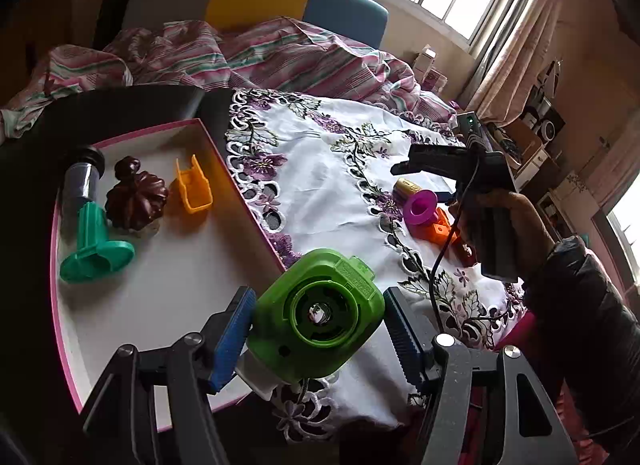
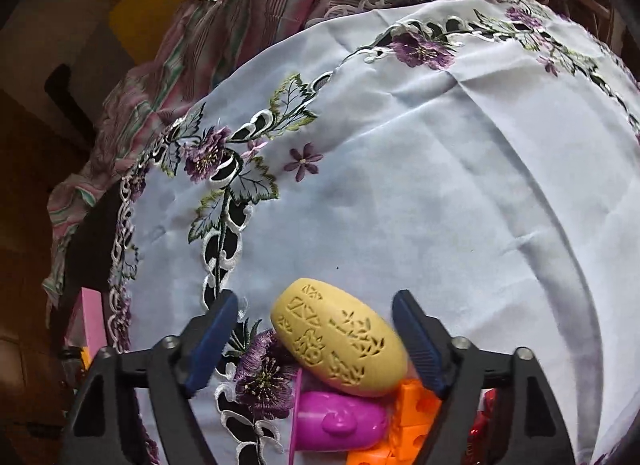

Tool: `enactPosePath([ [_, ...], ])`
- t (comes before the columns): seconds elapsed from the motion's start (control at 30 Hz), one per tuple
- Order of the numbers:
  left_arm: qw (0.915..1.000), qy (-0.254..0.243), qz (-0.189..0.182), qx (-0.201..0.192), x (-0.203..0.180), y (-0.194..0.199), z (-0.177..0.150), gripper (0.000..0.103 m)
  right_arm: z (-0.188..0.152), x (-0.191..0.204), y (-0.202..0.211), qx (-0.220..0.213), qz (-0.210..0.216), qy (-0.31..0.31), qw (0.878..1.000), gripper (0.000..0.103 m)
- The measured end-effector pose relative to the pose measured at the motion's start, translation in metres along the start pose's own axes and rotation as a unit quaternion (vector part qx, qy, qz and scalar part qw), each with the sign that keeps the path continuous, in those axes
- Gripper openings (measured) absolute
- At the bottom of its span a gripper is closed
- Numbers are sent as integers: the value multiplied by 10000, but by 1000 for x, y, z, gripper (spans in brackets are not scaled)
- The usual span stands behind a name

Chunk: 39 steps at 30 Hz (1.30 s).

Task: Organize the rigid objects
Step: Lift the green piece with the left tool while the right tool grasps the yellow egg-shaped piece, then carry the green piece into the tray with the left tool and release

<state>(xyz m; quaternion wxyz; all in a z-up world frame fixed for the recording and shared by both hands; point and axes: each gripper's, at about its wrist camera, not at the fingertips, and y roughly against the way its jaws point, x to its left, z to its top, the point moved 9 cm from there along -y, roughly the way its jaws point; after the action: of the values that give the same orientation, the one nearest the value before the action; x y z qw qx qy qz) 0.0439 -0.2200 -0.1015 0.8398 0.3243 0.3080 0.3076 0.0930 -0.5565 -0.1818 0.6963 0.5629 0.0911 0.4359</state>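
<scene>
My left gripper is shut on a green plastic housing and holds it over the near corner of a pink-rimmed white tray. The tray holds a teal funnel piece, a dark brown ribbed ornament, an orange clip and a grey-black cylinder. My right gripper is open, its jaws either side of a yellow carved oval. The oval lies on a magenta flanged piece and an orange block. The left wrist view shows the right gripper above that pile.
A white tablecloth with purple embroidered flowers covers the table. A striped bedcover lies behind it. A red object sits by the orange block. A cable hangs from the right gripper. Shelves with clutter stand at the far right.
</scene>
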Motion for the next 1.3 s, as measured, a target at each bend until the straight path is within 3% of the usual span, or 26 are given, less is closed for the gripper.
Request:
enactPosePath([
  [0.1,10000,58,51,-15,5,3,-2,66,-1,3,-5,8,-153,205,9997,83],
  [0.13,9999,91,71,-13,7,3,-2,66,-1,4,-6,8,-216,286,9994,76],
  [0.17,9999,118,97,-16,10,4,-3,66,-2,5,-7,19,-315,419,9986,62],
  [0.23,9997,149,167,-45,14,5,-3,66,-6,4,-10,13,-803,811,9935,44],
  [0.33,9991,209,356,-98,23,10,-3,66,-8,6,-11,-84,-1228,1165,9855,44],
  [0.6,9936,337,1046,-274,53,32,-4,66,-10,7,-13,-71,-1173,1337,9840,44],
  [0.77,9850,322,1606,-532,71,55,-2,66,-11,8,-14,-126,-1203,1416,9825,44],
  [0.9,9802,485,1790,-700,86,72,-1,66,-11,9,-13,-180,-1297,1545,9793,44],
  [1.03,9650,403,2399,-979,104,98,3,66,-9,9,-12,-222,-1326,1617,9776,44],
  [1.13,9573,524,2632,-1073,119,111,4,66,-9,10,-12,-208,-1329,1674,9767,44],
  [1.3,9549,761,2665,-1062,134,114,3,66,-9,10,-11,-228,-1369,1714,9754,44],
])
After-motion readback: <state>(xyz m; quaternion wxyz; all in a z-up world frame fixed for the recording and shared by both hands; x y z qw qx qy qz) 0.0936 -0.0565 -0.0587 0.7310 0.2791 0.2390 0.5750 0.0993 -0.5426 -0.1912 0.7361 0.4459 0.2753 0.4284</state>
